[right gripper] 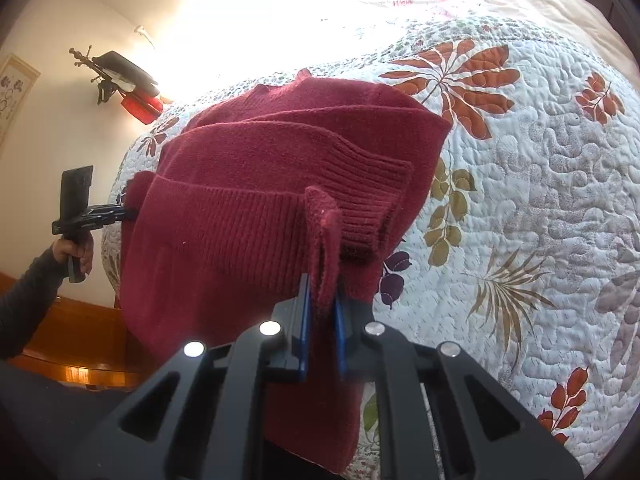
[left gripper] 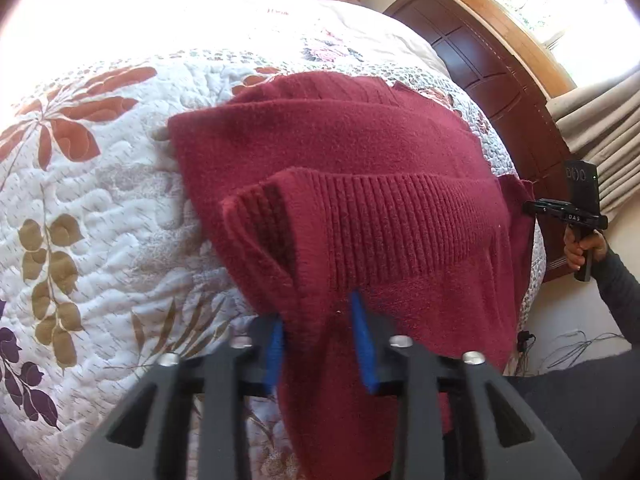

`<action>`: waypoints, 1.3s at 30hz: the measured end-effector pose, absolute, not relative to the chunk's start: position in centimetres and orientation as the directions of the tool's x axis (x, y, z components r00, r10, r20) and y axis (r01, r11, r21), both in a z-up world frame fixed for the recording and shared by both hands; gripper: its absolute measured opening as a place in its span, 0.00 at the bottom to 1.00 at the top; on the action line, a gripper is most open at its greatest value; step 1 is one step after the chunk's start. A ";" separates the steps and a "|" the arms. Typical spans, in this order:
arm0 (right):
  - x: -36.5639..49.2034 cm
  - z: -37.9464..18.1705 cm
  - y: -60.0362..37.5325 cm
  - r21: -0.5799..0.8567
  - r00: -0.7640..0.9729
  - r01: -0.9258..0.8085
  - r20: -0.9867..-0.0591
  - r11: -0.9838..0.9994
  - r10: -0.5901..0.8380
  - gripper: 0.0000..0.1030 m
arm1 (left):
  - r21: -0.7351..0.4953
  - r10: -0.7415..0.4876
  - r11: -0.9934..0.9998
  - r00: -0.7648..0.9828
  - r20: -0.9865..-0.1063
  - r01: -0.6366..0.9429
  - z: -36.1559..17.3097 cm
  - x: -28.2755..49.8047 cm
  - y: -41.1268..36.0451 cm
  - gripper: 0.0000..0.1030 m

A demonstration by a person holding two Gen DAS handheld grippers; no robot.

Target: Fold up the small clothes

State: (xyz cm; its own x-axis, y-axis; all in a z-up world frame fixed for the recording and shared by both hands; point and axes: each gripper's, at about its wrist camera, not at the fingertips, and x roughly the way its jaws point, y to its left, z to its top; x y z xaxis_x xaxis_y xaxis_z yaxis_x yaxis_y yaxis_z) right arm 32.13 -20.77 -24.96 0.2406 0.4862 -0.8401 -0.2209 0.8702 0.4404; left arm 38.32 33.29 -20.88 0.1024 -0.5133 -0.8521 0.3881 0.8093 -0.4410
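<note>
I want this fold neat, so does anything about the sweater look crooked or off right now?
Yes. The red sweater hangs partly off the quilt's edge, and its ribbed cuff lies bunched and slanted over the folded body. Both grippers grip its hem.

Bedroom: a bed spread with a white floral quilt (left gripper: 100, 208), a dark wooden headboard (left gripper: 492, 80), beige curtains (left gripper: 592, 128) and cream walls (right gripper: 60, 128), lit by strong window (left gripper: 560, 4) daylight.
</note>
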 end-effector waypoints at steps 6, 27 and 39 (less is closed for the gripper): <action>31.3 -23.5 -21.7 0.424 0.302 -0.194 -0.832 0.885 0.465 0.06 | -0.434 -0.531 0.813 0.192 -0.825 0.388 -18.6 36.9 33.8 0.10; 42.9 -16.7 -24.3 0.398 0.471 -0.195 -0.764 0.897 0.441 0.06 | -0.382 -0.550 0.826 0.447 -0.706 0.414 -10.0 46.3 34.1 0.09; 49.3 -19.2 -23.6 0.362 0.437 -0.168 -0.806 0.917 0.399 0.06 | -0.494 -0.583 0.811 0.365 -0.726 0.314 -14.7 53.9 34.5 0.09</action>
State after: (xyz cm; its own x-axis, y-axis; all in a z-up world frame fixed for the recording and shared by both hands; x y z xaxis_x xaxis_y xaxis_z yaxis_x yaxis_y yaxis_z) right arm 49.30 -23.62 -19.17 0.4367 0.3988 -0.8064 -0.1681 0.9168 0.3623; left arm 53.91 34.53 -14.72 0.3646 -0.5830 -0.7261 0.3138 0.8111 -0.4937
